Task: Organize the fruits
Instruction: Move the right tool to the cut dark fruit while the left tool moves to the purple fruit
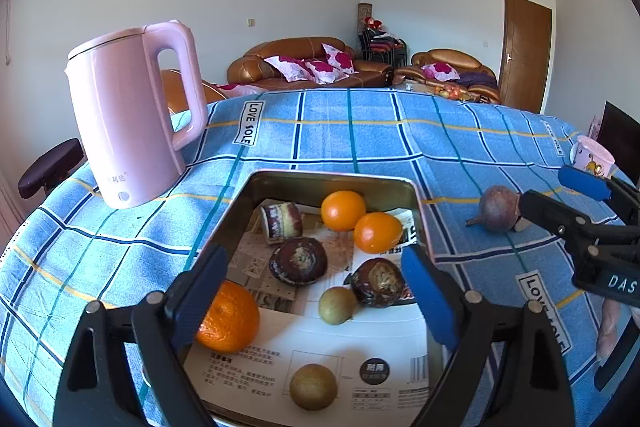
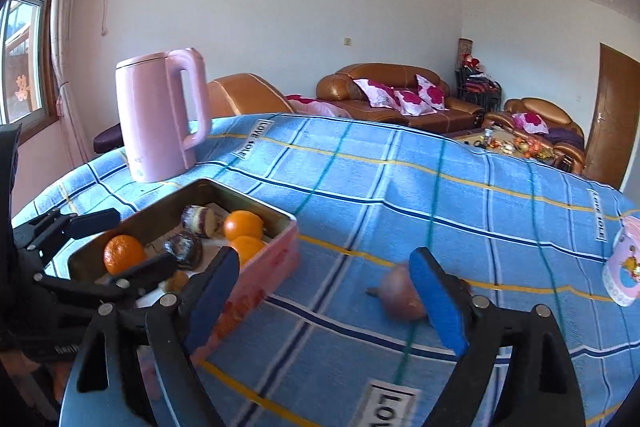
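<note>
An open metal tin (image 1: 412, 195) lined with printed paper sits on the blue checked tablecloth. Inside lie three oranges (image 1: 343, 210), dark brown fruits (image 1: 298, 261) and small greenish round fruits (image 1: 313, 386). My left gripper (image 1: 315, 259) hovers over the tin, open, with nothing between its blue pads. A purplish round fruit (image 1: 498, 209) with a stalk lies on the cloth to the tin's right. My right gripper (image 2: 324, 259) stands open beside this fruit (image 2: 396, 297), whose right side is hidden behind the right finger. Nothing is gripped.
A pink kettle (image 1: 128, 115) stands at the tin's far left corner. A pink patterned mug (image 1: 592, 157) sits near the table's right edge. Beyond the far edge are brown sofas with cushions. A hand (image 1: 610, 331) shows at the right.
</note>
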Tool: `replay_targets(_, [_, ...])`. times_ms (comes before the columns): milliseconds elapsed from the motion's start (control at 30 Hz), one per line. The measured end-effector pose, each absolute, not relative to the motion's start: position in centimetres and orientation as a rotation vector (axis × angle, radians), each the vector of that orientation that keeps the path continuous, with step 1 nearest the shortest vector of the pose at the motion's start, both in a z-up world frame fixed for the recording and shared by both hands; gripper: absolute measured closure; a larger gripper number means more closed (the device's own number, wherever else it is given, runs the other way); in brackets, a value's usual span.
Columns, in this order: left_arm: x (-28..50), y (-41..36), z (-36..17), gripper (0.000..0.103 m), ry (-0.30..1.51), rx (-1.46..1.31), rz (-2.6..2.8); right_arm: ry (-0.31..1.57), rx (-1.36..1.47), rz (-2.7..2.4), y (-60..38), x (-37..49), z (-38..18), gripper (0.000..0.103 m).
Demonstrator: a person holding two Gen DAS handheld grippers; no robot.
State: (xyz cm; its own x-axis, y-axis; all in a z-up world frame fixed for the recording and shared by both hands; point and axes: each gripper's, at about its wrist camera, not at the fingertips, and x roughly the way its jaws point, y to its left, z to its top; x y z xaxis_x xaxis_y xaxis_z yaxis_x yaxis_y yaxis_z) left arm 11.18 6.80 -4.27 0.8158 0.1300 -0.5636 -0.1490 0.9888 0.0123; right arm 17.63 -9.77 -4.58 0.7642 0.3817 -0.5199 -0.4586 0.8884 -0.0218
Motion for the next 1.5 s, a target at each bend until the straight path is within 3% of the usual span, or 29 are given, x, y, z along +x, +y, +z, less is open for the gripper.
replay_targets(333, [12.3,0.8,-2.4,0.003,0.549,0.045,0.078,0.636,-0.053,0.278,-17.3,21.9,-5.4,0.016])
replay_targets(400, [12.8,0.2,-2.4,0.003,0.549,0.059,0.074,0.667,-0.055,0.281,-17.1,22.7,-6.0,0.022])
replay_targets(467, [13.5,-0.1,-2.5,0.003,0.557,0.061,0.073,0.706,-0.058,0.285,-16.8,23.6,-6.7,0.037])
replay_targets(567, [14.3,-0.4,-2.9,0.003,0.573,0.058,0.064,0.743,-0.047,0.284,-16.8,24.6,-7.5,0.046])
replay_targets(967, [14.3,-1.0,-3.3,0.003,0.587,0.049,0.043,0.905,0.012,0.339,-16.1,26.9,-10.0,0.047])
replay_targets(1133, [14.3,-1.9,-3.1,0.003,0.588,0.067,0.030,0.876,0.044,0.372,-16.6,26.6,-9.6,0.065])
replay_targets(1500, [18.7,-6.6,-4.6,0.006,0.699,0.056,-0.070,0.791,0.027,0.271,-20.3,25.3,-8.3,0.066])
